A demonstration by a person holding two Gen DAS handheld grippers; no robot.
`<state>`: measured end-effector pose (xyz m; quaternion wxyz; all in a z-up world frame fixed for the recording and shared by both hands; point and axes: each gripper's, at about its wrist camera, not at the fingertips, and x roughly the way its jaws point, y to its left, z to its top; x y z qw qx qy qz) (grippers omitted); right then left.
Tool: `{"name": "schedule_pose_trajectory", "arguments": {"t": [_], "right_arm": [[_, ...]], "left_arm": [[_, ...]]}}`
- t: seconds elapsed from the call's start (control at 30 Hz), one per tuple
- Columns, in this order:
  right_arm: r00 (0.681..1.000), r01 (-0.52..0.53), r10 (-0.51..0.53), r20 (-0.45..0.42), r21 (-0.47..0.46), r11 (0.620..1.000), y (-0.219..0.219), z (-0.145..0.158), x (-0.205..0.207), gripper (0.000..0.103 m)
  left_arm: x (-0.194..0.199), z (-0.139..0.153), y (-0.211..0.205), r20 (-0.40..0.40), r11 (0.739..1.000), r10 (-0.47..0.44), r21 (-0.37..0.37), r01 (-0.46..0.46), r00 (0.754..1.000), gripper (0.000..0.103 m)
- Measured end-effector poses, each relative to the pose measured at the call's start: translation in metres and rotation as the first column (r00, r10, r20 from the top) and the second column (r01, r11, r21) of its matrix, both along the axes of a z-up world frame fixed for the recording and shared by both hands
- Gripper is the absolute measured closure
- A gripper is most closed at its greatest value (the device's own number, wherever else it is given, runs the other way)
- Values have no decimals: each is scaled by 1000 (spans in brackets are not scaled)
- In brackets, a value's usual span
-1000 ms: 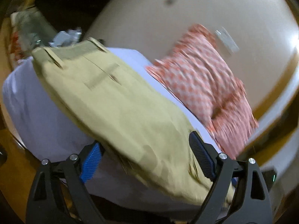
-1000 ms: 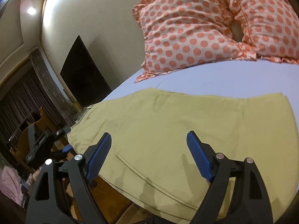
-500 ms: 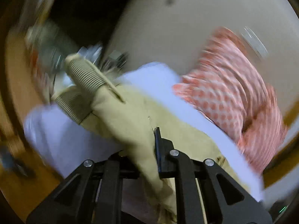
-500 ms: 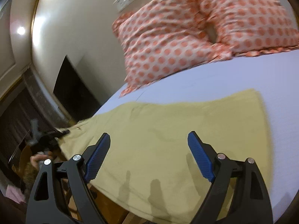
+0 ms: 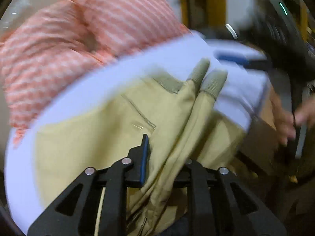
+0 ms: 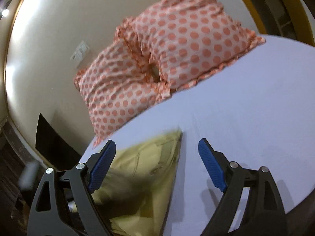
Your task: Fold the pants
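Note:
The khaki pants [image 5: 94, 137] lie on the pale lilac bed sheet [image 5: 110, 78]. My left gripper [image 5: 165, 157] is shut on a bunched fold of the pants; the ribbed cuffs [image 5: 212, 80] hang beyond its fingers. In the right wrist view the pants [image 6: 149, 167] lie folded over at the bed's left side. My right gripper [image 6: 155, 165] is open and empty above their right edge, blue pads [image 6: 210, 165] wide apart. The left wrist view is blurred.
Two pink polka-dot pillows [image 6: 169, 51] lie at the head of the bed against the cream wall. A dark panel [image 6: 53, 137] stands by the wall at left. A hand [image 5: 285, 122] and the other gripper show at the right of the left wrist view.
My left gripper shut on the pants and swung them across the bed toward the pillows. My right gripper, still open, has turned right; the pants now cover much less of its view.

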<state>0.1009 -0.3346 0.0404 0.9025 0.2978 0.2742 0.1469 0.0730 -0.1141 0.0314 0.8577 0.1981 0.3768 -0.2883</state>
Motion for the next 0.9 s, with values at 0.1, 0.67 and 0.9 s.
{"name": "schedule_pose_trajectory", "arguments": {"t": [0.1, 0.67, 0.9], "right_arm": [[992, -90, 86, -92, -33, 995, 14, -12, 23, 22], [933, -281, 273, -235, 0, 960, 40, -57, 72, 60], [862, -340, 432, -264, 330, 881, 19, -76, 88, 89]], "left_arm": [[-19, 2, 3, 54, 999, -16, 32, 14, 998, 77], [91, -10, 209, -406, 815, 360, -301, -495, 840, 29], [121, -22, 211, -517, 777, 284, -369, -510, 807, 84]]}}
